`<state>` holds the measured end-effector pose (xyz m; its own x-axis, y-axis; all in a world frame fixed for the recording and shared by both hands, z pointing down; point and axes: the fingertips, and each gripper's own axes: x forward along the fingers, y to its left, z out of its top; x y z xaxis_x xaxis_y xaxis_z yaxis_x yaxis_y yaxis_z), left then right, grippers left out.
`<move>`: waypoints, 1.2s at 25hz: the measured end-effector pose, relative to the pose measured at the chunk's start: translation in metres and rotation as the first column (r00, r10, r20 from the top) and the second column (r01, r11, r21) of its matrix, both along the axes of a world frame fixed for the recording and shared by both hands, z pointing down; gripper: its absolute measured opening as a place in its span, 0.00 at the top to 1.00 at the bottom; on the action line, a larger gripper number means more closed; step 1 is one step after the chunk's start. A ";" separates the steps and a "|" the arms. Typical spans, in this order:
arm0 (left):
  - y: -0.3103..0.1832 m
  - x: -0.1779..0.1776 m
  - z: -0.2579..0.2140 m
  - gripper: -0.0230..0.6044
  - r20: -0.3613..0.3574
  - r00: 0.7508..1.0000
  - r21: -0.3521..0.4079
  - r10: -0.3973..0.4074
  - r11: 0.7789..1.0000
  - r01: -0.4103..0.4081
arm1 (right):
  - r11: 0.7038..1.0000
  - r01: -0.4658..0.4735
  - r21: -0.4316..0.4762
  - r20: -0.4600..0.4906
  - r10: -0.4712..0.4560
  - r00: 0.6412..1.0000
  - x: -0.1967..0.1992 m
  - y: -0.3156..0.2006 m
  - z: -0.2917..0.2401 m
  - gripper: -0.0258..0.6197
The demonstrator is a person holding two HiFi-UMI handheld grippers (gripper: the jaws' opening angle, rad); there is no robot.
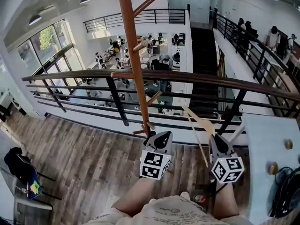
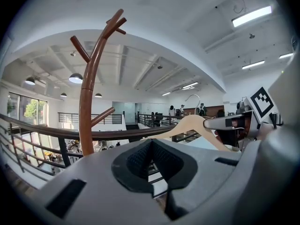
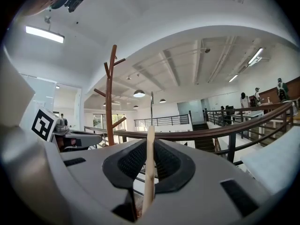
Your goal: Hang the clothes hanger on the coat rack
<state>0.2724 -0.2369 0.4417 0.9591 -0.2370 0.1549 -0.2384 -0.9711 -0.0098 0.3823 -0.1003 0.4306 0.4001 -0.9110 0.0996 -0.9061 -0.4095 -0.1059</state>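
A tall brown wooden coat rack [image 1: 133, 55] with angled pegs stands against the railing, straight ahead of me. My left gripper [image 1: 159, 136] sits near the pole's lower pegs, its jaws shut with nothing between them. My right gripper [image 1: 219, 142] is shut on a pale wooden clothes hanger [image 1: 196, 125], whose arm slants up and left toward the rack without touching it. In the right gripper view the hanger [image 3: 149, 163] stands edge-on between the pads, its metal hook [image 3: 151, 108] pointing up, with the rack [image 3: 110, 102] to its left. The left gripper view shows the rack [image 2: 86, 107] at left and the hanger [image 2: 194, 124] at right.
A dark railing [image 1: 197, 78] with a wooden top rail runs across in front, with an open atrium below and stairs beyond. A white table [image 1: 269, 139] with a dark backpack [image 1: 287, 191] stands at the right. A chair holding a bag [image 1: 21, 170] is at the left. People stand far right.
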 end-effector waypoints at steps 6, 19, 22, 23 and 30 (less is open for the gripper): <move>-0.006 0.016 0.002 0.97 0.004 0.993 -0.004 -0.116 0.993 0.116 | 0.992 0.126 -0.003 -0.013 -0.126 0.992 0.032 -0.009 -0.004 0.89; 0.005 0.005 0.011 0.97 0.048 0.945 -0.016 -0.325 0.945 0.326 | 0.929 0.370 -0.003 0.002 -0.370 0.929 0.064 -0.024 -0.010 0.89; -0.001 -0.014 0.007 0.97 0.037 0.927 -0.005 -0.372 0.928 0.373 | 0.910 0.415 0.008 0.019 -0.415 0.910 0.060 -0.026 -0.008 0.89; -0.002 -0.020 0.006 0.97 0.037 0.922 -0.002 -0.384 0.923 0.385 | 0.902 0.431 0.013 0.025 -0.431 0.902 0.059 -0.026 -0.009 0.89; -0.011 -0.050 0.009 0.97 0.052 0.902 0.006 -0.429 0.903 0.429 | 0.851 0.523 0.055 0.007 -0.524 0.852 0.048 -0.025 -0.031 0.89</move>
